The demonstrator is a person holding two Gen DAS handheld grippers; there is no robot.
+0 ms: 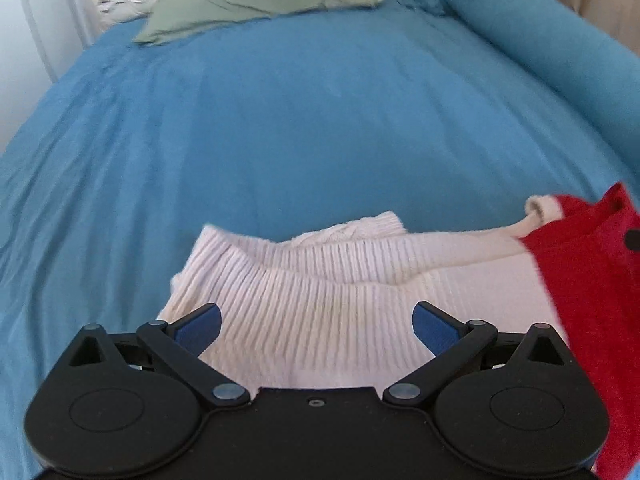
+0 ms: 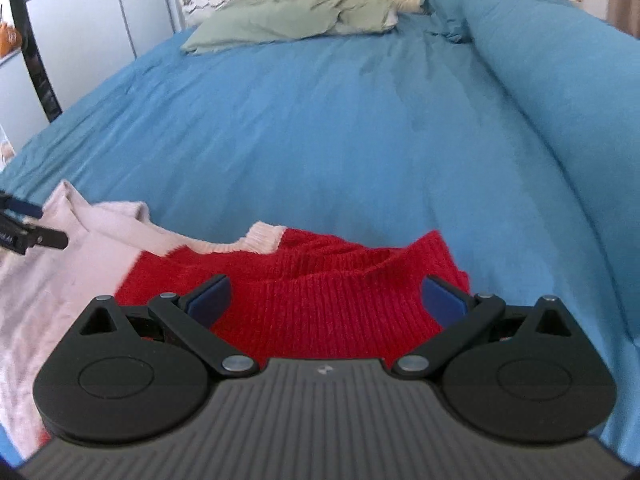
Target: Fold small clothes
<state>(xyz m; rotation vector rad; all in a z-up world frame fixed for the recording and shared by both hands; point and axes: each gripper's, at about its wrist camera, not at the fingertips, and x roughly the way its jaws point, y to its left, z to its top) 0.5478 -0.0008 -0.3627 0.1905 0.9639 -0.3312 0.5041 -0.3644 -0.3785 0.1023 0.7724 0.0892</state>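
Note:
A small knitted sweater lies on the blue bed, with a white ribbed part (image 1: 312, 300) and a red part (image 1: 592, 280). My left gripper (image 1: 316, 322) hovers open over the white ribbed hem, its blue pads wide apart. A white sleeve (image 1: 480, 244) stretches right toward the red part. In the right wrist view my right gripper (image 2: 326, 300) stands open over the red ribbed edge (image 2: 320, 304). The white part (image 2: 60, 264) lies to its left, where the left gripper's fingertips (image 2: 28, 210) show at the frame edge.
The blue bedspread (image 1: 300, 120) stretches far ahead. A green pillow (image 1: 260, 0) lies at the head of the bed, with a rolled blue blanket (image 2: 560, 100) along the right side. A white wardrobe (image 2: 80, 32) stands at the left.

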